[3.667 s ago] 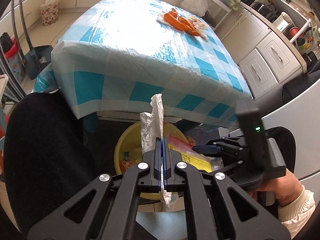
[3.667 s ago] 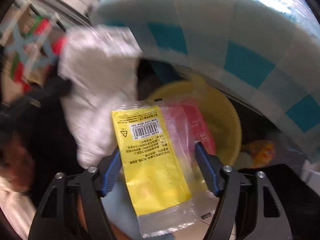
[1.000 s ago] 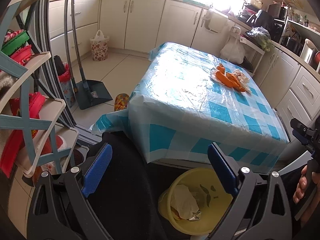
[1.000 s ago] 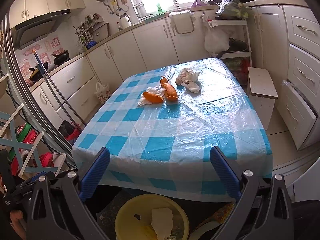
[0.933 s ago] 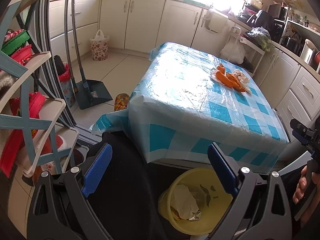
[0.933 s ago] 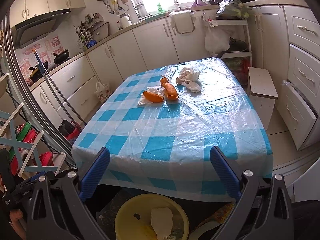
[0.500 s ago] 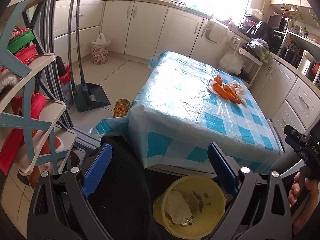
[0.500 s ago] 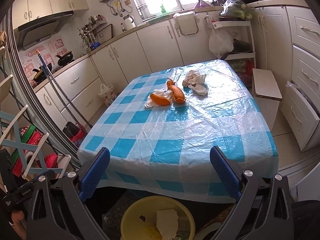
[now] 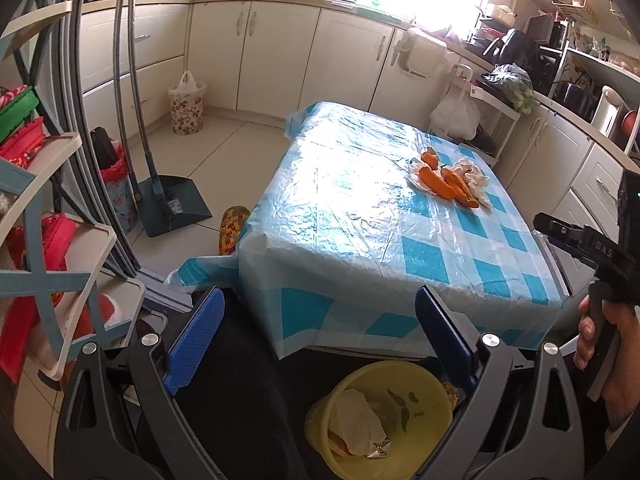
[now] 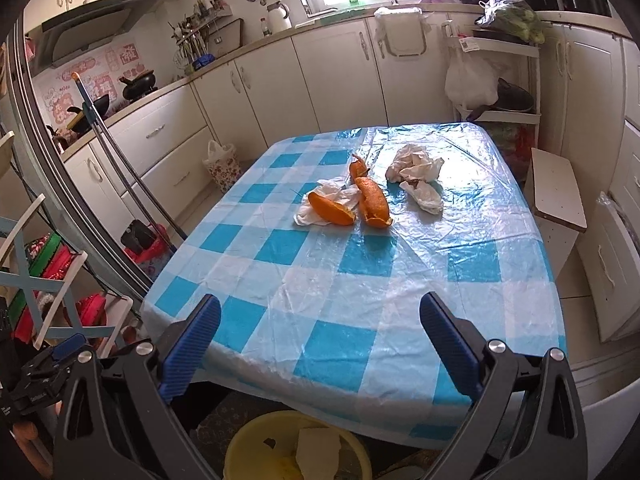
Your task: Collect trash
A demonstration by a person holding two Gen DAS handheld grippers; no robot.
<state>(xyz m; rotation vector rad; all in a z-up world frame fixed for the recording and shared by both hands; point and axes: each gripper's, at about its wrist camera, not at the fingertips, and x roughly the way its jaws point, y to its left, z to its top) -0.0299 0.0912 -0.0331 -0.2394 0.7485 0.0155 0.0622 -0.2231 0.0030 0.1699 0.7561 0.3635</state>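
Note:
Orange peels (image 10: 352, 204) lie on a white tissue (image 10: 328, 202) at the far middle of the blue checked table (image 10: 360, 280). Crumpled white tissues (image 10: 418, 172) lie just right of them. The peels also show in the left wrist view (image 9: 444, 182). A yellow bin (image 9: 384, 420) stands on the floor under the table's near edge and holds a white bag and wrappers; it also shows in the right wrist view (image 10: 248, 452). My left gripper (image 9: 316, 336) is open and empty above the bin. My right gripper (image 10: 320, 344) is open and empty at the table's near edge.
A dustpan and broom (image 9: 168, 200) stand on the floor left of the table. A shelf rack (image 9: 36, 216) is at the near left. White cabinets (image 10: 340, 76) line the walls. A small white stool (image 10: 556, 192) stands right of the table.
Both grippers let go of the plastic bag and the yellow packet, which now lie in the bin. Both then opened wide and rose, and the views pulled back over the table.

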